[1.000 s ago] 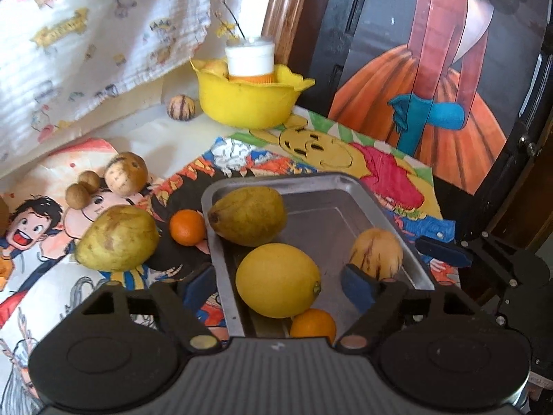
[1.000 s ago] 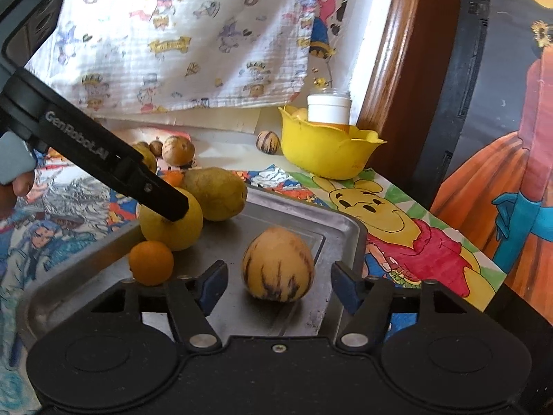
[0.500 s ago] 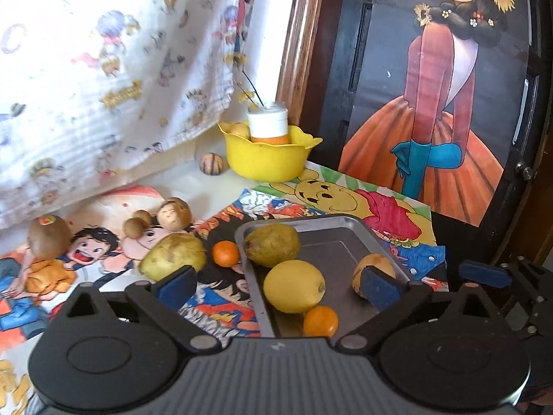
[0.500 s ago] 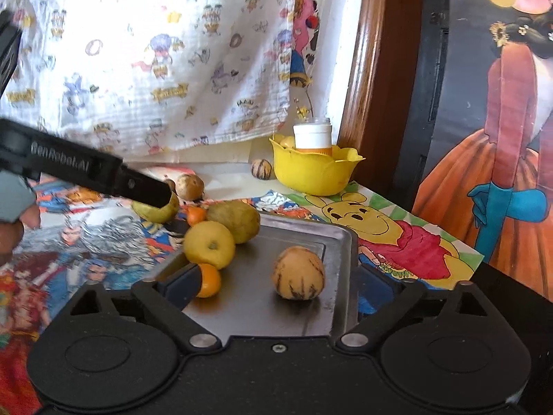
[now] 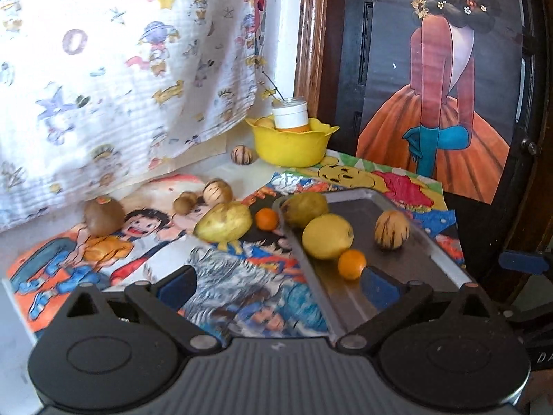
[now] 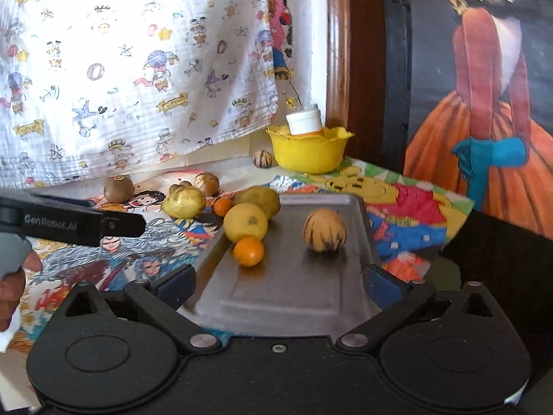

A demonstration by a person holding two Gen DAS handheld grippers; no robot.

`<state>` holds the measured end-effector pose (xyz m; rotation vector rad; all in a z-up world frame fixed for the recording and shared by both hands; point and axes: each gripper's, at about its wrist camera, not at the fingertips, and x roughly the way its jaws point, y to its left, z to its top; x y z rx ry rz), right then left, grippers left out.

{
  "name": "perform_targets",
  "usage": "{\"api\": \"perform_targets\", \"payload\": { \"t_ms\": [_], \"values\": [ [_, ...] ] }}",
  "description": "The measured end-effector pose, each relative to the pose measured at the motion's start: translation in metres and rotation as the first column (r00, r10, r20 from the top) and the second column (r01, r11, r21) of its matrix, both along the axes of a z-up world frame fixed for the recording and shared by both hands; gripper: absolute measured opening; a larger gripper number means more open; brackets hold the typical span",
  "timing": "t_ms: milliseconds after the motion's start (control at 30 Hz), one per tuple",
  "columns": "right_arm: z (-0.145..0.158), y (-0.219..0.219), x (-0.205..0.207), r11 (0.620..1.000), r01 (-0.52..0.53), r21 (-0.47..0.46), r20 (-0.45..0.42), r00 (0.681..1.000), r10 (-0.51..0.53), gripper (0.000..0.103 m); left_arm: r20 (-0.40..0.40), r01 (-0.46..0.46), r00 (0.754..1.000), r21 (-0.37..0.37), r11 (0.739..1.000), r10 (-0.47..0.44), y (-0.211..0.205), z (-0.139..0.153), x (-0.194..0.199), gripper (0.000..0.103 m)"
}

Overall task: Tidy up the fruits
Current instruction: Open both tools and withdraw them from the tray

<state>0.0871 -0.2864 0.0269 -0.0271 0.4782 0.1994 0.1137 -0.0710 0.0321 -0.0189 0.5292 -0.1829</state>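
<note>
A metal tray lies on the cartoon cloth and holds a lemon, a small orange, a striped yellow fruit and a greenish fruit. My left gripper hangs open before the tray's near left corner, holding nothing. In the right wrist view the right gripper hovers over the tray's near edge. Its jaws are opening and grip nothing. The striped fruit and lemon rest well ahead of it.
On the cloth left of the tray lie a yellow-green fruit, a small orange, a kiwi and small brown fruits. A yellow bowl with a white-lidded jar stands at the back. A hand shows at left.
Both grippers have drawn back from the tray and opened wider. The lemon and the striped fruit, once between the fingers, now lie free in the tray.
</note>
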Motion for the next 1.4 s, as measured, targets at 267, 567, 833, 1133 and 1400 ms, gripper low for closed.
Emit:
{"api": "perform_targets", "payload": {
  "t_ms": [267, 567, 833, 1133, 1400],
  "values": [
    [-0.012, 0.019, -0.028, 0.999, 0.033, 0.036, -0.069, 0.997, -0.03, 0.102, -0.045, -0.005, 0.999, 0.021, 1.0, 0.006, 0.025, -0.016, -0.025, 0.103],
    [-0.024, 0.05, -0.043, 1.0, 0.016, 0.023, -0.15, 0.989, -0.012, 0.102, -0.029, 0.022, 0.999, 0.08, 0.997, -0.02, 0.046, -0.028, -0.051, 0.103],
    [-0.035, 0.076, -0.045, 0.999, -0.051, 0.009, -0.194, 0.98, 0.052, 0.102, -0.02, -0.022, 0.999, 0.097, 0.995, 0.024, 0.073, -0.031, -0.055, 0.103],
    [-0.03, 0.094, -0.022, 0.989, -0.146, -0.011, -0.186, 0.972, 0.142, 0.102, -0.054, -0.139, 0.988, 0.079, 0.987, 0.143, 0.118, -0.036, -0.036, 0.103],
    [-0.017, 0.103, 0.007, 0.974, -0.227, -0.021, -0.174, 0.96, 0.22, 0.102, -0.069, -0.175, 0.981, 0.068, 0.982, 0.18, 0.135, -0.036, -0.021, 0.103]
  ]
}}
